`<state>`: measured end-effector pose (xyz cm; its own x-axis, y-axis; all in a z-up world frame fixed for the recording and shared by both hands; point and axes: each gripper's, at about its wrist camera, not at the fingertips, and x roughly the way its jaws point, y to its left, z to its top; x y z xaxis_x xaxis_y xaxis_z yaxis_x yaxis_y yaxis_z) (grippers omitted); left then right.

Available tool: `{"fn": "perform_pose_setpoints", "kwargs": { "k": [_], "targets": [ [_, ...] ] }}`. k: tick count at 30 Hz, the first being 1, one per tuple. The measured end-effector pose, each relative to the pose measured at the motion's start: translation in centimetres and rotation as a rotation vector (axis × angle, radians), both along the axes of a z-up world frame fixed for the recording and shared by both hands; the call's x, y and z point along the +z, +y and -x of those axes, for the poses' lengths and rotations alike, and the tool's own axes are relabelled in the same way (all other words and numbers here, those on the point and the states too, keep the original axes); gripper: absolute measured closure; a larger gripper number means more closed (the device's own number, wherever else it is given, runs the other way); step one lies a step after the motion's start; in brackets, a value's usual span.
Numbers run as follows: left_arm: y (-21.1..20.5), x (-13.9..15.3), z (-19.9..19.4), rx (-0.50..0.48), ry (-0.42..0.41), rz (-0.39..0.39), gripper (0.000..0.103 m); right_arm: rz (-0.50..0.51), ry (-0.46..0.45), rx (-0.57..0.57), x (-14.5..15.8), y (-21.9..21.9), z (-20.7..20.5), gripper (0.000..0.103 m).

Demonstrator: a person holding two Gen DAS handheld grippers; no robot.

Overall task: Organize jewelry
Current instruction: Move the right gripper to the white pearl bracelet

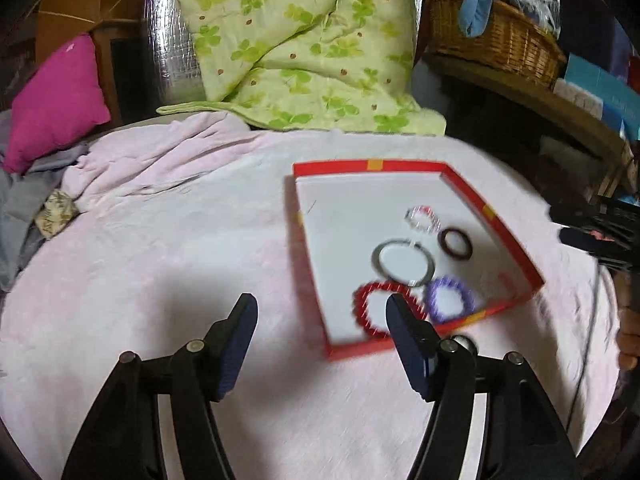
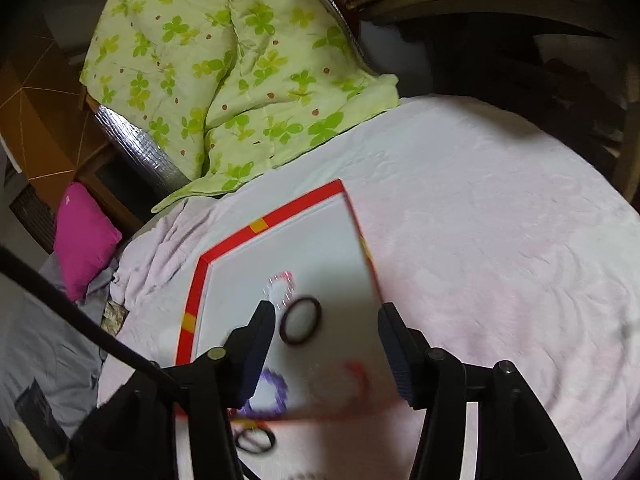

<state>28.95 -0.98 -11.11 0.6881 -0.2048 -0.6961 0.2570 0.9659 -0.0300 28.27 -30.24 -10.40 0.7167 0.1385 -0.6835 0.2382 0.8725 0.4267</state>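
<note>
A shallow red-rimmed tray [image 1: 494, 216] with a white floor lies on the pink blanket. In it lie a red bracelet [image 1: 366, 310], a purple bracelet [image 1: 450, 298], a silver bangle [image 1: 403, 262], a dark brown ring [image 1: 455, 243] and a clear pink beaded bracelet [image 1: 423, 219]. My left gripper [image 1: 322, 316] is open and empty, its right finger over the tray's near edge by the red bracelet. My right gripper [image 2: 326, 328] is open and empty above the tray [image 2: 236, 240], with the brown ring [image 2: 301, 321] between its fingers. The purple bracelet [image 2: 270, 396] shows blurred below.
A black ring [image 2: 256, 440] lies on the blanket outside the tray's near edge. A green floral quilt [image 1: 296, 44] and a magenta cushion [image 1: 56, 100] lie behind. A wicker basket [image 1: 496, 40] sits on a shelf at right. A black cable [image 2: 80, 328] crosses the left.
</note>
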Motion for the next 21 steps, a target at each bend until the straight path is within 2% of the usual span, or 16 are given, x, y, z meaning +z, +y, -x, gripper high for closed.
{"fn": "perform_pose_setpoints", "kwargs": {
  "k": [6,12,17,19,21],
  "targets": [
    [0.5,0.0,2.8,-0.021,0.004,-0.065,0.035,-0.042,0.023,0.000,-0.6,-0.4,4.5,0.046],
    [0.3,-0.5,5.3,-0.085,0.011,-0.116,0.035,-0.104,0.013,0.020,-1.2,-0.8,8.9,0.046],
    [-0.1,-1.3,6.4,-0.128,0.015,-0.151,0.035,-0.203,0.063,0.106,-3.4,0.7,10.6,0.046],
    [-0.2,-1.5,6.4,-0.137,0.018,-0.151,0.035,-0.200,0.089,0.139,-4.2,2.0,10.5,0.047],
    [-0.3,-1.6,6.4,-0.139,0.019,-0.152,0.035,-0.144,0.117,0.173,-4.6,3.6,9.9,0.051]
  ]
}}
